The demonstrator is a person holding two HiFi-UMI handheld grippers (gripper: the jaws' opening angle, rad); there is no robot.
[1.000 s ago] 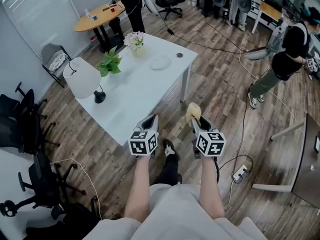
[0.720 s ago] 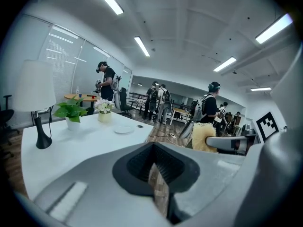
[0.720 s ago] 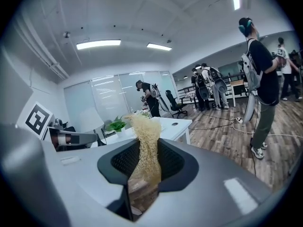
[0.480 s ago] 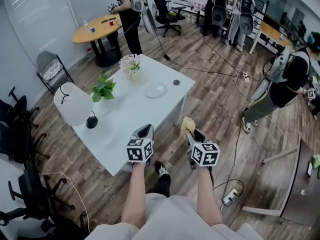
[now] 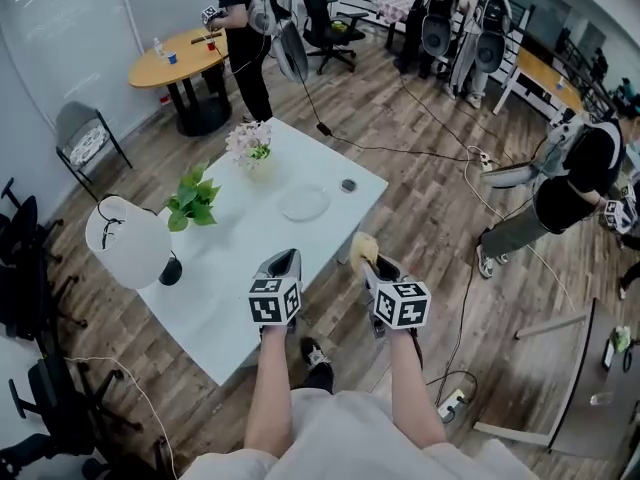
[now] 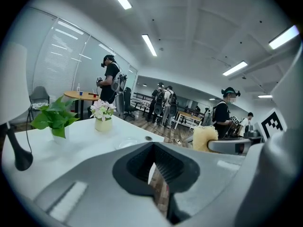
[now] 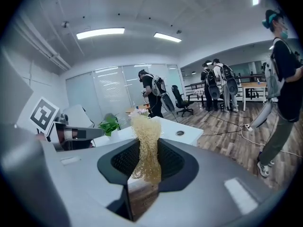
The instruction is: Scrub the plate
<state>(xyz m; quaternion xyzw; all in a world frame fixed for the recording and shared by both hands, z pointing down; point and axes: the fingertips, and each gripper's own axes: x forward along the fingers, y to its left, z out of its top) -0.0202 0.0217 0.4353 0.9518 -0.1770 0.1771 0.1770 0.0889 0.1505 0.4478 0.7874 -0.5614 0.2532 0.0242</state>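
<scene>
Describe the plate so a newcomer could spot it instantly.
Find the white table, then its far end. The plate lies flat between the vase of pale flowers and a small dark disc: the only wide, pale dish there.

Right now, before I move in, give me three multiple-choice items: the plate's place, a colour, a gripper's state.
1. The plate lies on the white table: A toward its far end; B at its near edge; C overhanging its left side.
2. The scrubber is: A green; B pale yellow; C blue.
3. The right gripper is: A open and empty; B shut on the scrubber; C shut on nothing.
Key: A, the head view shows it well beyond the grippers; B, its fibres look straw-yellow; B, the jaws pinch it in the right gripper view.
</scene>
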